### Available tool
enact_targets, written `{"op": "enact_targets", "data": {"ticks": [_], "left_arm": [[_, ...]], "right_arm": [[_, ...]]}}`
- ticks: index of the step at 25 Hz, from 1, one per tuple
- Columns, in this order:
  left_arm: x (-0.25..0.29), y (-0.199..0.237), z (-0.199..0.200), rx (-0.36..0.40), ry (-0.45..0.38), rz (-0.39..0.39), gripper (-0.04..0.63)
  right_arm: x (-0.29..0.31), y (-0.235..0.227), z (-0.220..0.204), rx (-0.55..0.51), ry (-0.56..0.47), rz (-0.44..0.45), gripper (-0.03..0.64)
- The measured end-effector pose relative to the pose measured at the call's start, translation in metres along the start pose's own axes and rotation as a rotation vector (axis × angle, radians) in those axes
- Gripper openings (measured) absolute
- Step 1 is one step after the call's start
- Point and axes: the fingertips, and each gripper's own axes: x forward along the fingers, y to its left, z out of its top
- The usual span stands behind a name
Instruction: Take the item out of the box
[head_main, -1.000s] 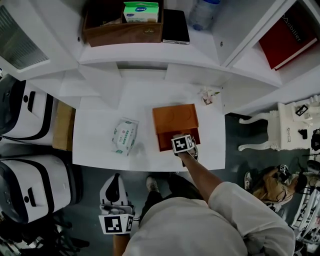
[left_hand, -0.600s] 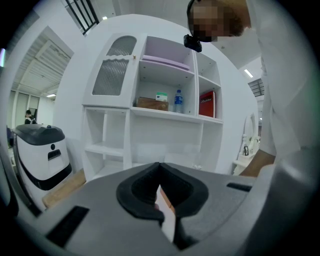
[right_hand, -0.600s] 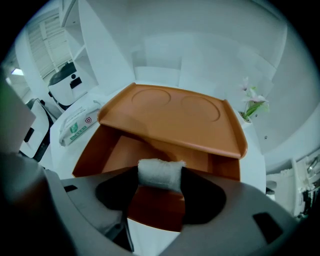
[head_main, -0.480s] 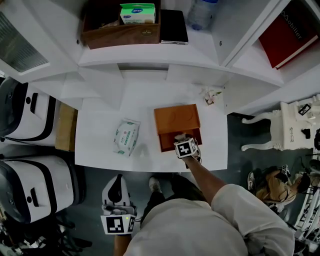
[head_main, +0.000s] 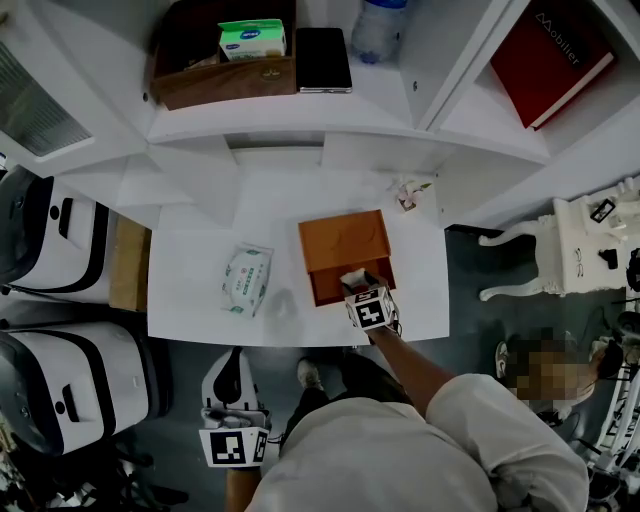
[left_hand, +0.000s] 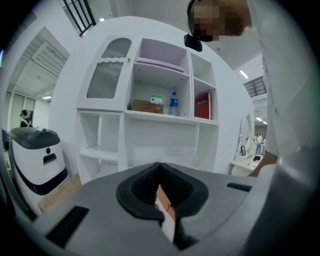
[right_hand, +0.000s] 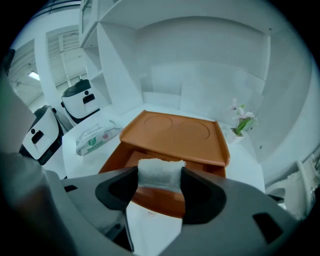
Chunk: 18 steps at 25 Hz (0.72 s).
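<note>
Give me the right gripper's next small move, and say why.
Probably raise the right gripper straight up. Its jaws are shut on the white item, which sits just over the open front of the box, so a sideways move now might catch the box's edge.

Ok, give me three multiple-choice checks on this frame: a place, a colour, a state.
1. The wipes pack on the table lies: A left of the box in the head view; B on the box's lid; C behind the box.
2. The box is: A white; B orange-brown; C green.
3. The right gripper is: A open and empty; B shut on the white item; C out of view.
A: head view shows it beside the box. B: both views show that colour. B: the item sits clamped between its jaws.
</note>
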Motion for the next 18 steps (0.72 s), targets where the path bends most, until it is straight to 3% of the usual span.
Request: {"op": "enact_targets", "data": {"ticks": [18], "left_arm": [[0.002,-0.021,0.031,0.067,-0.073,-0.063,0.005]], "right_arm": [[-0.122,-0.004,0.079,-0.057,-0.427,0.016,0.285]]}}
